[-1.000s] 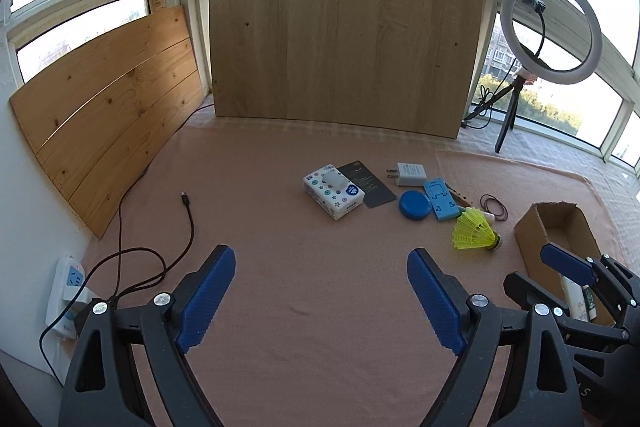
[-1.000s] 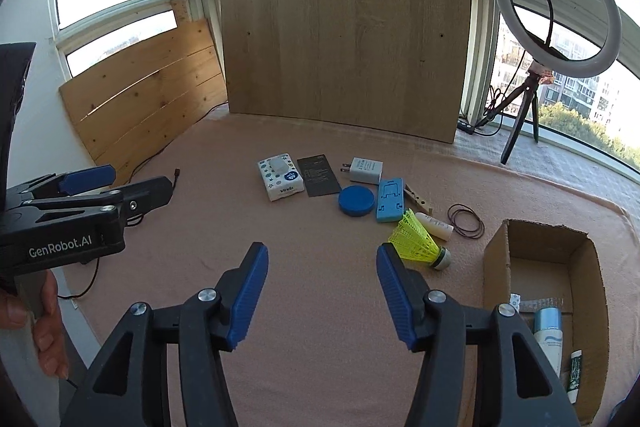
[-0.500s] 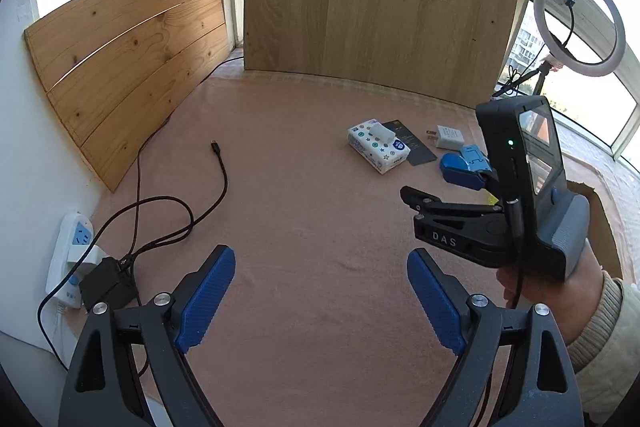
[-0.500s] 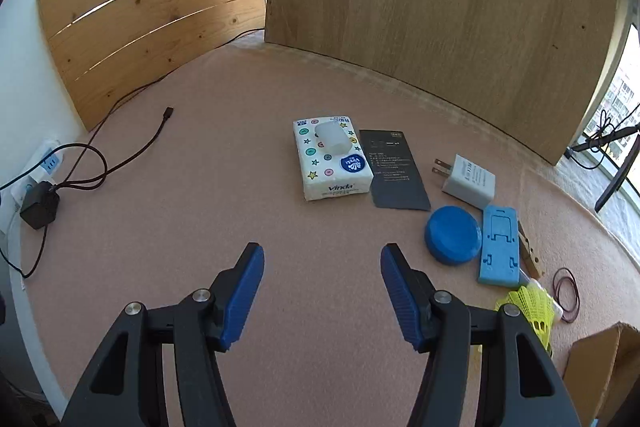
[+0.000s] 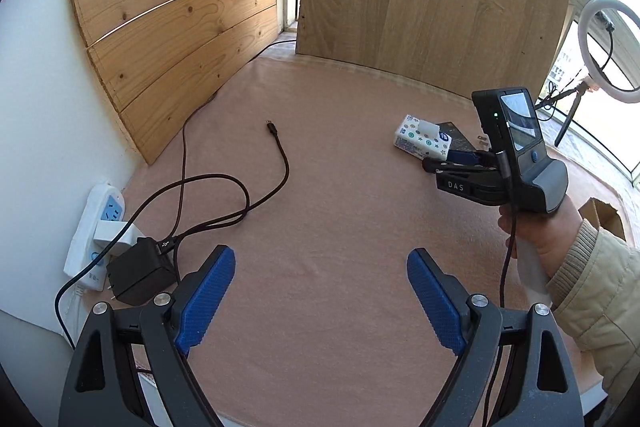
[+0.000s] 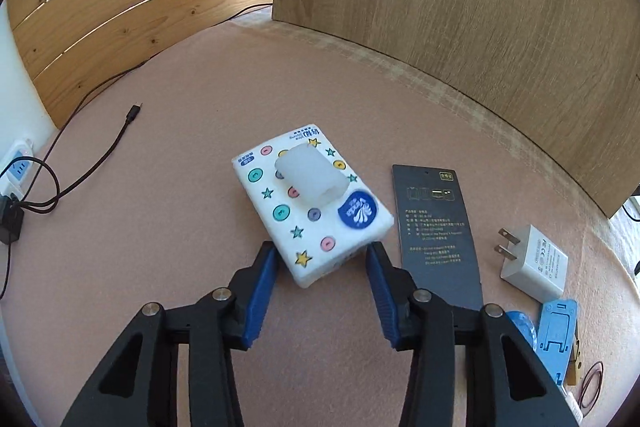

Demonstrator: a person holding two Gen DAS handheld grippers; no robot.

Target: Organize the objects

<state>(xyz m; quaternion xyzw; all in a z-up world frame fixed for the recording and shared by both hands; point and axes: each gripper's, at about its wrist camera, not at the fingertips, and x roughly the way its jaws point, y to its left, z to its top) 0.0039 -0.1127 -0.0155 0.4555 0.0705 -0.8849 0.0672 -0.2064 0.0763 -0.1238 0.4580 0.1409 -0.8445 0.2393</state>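
A soft tissue pack (image 6: 312, 219) printed with stars and buttons lies on the pink cloth, with a white translucent sleeve (image 6: 310, 181) on top of it. My right gripper (image 6: 320, 259) straddles the pack's near end. Its jaws are closing, the blue pads stand right at the pack's two sides, and no squeeze shows. In the left wrist view the same pack (image 5: 422, 143) lies just past the right gripper (image 5: 452, 163), which a hand holds. My left gripper (image 5: 320, 267) hovers wide open over bare cloth, with nothing between its fingers.
Right of the pack lie a black card (image 6: 436, 235), a white charger (image 6: 536, 263), a blue stand (image 6: 558, 331) and a blue lid (image 6: 520, 327). A loose cable (image 5: 280, 155), power strip (image 5: 96, 227) and black adapter (image 5: 136, 271) sit left. A cardboard box (image 5: 604, 219) is at the right edge.
The right gripper dropped forward to the tissue pack and its jaws narrowed around the near end. The left gripper swung left and down, bringing the power strip and cable closer.
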